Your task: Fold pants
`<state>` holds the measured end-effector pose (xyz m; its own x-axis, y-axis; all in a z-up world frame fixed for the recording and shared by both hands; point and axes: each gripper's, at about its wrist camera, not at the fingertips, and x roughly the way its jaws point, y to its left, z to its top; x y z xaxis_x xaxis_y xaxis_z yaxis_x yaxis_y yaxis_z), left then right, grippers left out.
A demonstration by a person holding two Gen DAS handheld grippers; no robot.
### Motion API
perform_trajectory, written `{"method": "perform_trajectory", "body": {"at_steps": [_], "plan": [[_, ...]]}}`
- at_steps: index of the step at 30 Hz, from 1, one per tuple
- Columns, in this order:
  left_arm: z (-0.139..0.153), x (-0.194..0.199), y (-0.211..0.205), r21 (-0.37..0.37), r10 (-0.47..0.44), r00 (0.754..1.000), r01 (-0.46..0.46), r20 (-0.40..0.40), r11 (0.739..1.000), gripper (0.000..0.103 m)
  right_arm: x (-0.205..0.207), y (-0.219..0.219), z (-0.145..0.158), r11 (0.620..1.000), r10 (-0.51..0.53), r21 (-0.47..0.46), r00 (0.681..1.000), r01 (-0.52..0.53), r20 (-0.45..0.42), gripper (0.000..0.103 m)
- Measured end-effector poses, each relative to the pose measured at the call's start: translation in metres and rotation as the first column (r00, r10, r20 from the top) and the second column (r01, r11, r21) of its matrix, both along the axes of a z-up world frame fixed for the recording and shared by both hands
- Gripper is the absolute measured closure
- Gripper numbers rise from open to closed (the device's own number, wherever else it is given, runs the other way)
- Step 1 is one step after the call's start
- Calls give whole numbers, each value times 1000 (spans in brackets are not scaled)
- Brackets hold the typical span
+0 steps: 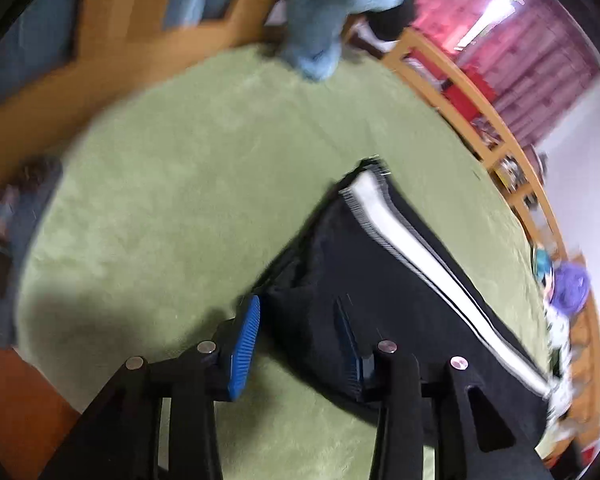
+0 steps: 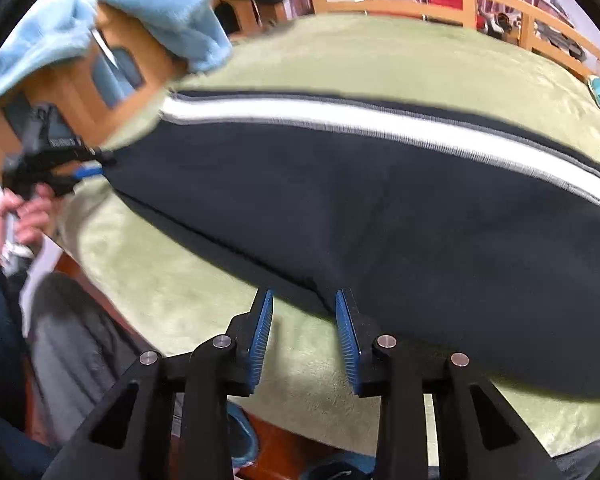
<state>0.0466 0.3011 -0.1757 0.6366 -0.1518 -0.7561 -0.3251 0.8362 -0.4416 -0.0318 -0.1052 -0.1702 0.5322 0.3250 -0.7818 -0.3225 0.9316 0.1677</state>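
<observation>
Black pants (image 1: pixel 384 280) with a white side stripe (image 1: pixel 384 216) lie flat on a green blanket (image 1: pixel 180 184). My left gripper (image 1: pixel 298 304) is open at the pants' near corner: dark cloth lies between its blue pads (image 1: pixel 244 340), which do not press on it. In the right wrist view the pants (image 2: pixel 340 200) stretch across the blanket (image 2: pixel 180 300). My right gripper (image 2: pixel 304 296) is open at their near edge, with the hem just at its fingertips. The left gripper (image 2: pixel 80 170) shows at the pants' far left end, held by a hand (image 2: pixel 24 216).
A light blue cloth (image 2: pixel 172 8) hangs over the wooden bed frame (image 2: pixel 80 92) at the back. A wooden rail (image 1: pixel 472 104) with pink curtains (image 1: pixel 500 32) behind it runs along the far side. Toys (image 1: pixel 568 280) sit at the blanket's right edge. Grey clothing (image 2: pixel 72 340) lies beside the bed.
</observation>
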Motion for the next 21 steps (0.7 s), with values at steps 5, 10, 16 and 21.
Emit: {"method": "perform_trajectory", "body": {"at_steps": [5, 10, 16, 21], "plan": [[30, 6, -47, 29, -208, 970, 206, 126, 978, 51, 10, -26, 5, 993, -116, 17, 992, 115, 47, 71], [-10, 32, -87, 80, -237, 971, 238, -19, 968, 49, 15, -27, -43, 987, -161, -4, 985, 161, -63, 71], [-35, 22, -92, 219, -216, 967, 242, -135, 945, 49, -1, -28, -37, 991, -132, 2, 990, 132, -58, 71], [-17, -4, -65, 124, -145, 986, 155, -85, 980, 47, -2, -54, -20, 986, -167, 14, 986, 167, -16, 71]]}}
